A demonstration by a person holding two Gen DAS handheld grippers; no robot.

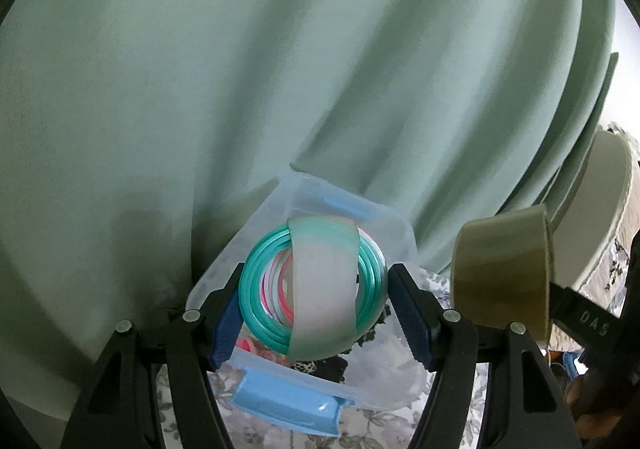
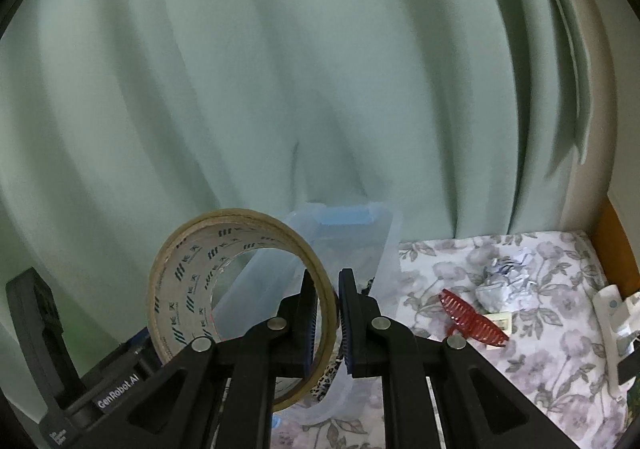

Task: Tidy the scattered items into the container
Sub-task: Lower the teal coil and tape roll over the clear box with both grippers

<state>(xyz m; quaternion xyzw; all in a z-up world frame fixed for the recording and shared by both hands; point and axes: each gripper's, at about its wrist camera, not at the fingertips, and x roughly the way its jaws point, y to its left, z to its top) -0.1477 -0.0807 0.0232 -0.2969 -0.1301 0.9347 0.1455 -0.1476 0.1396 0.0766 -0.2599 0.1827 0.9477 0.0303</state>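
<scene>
My left gripper (image 1: 314, 301) is shut on a bundle of teal and pink bangles (image 1: 264, 297) wrapped in a white band, held above a clear plastic container (image 1: 384, 233) with blue latches. My right gripper (image 2: 328, 313) is shut on the rim of a brown tape roll (image 2: 188, 281), held beside the same container (image 2: 352, 245). The tape roll also shows at the right of the left wrist view (image 1: 500, 273). A red hair comb (image 2: 472, 315) and a crumpled paper ball (image 2: 504, 283) lie on the floral cloth (image 2: 560, 349).
A pale green curtain (image 2: 280, 69) hangs right behind the container. A white object (image 2: 612, 325) lies at the cloth's right edge beside a wooden frame (image 2: 612, 241). The left gripper's body (image 2: 44, 341) shows at the lower left of the right wrist view.
</scene>
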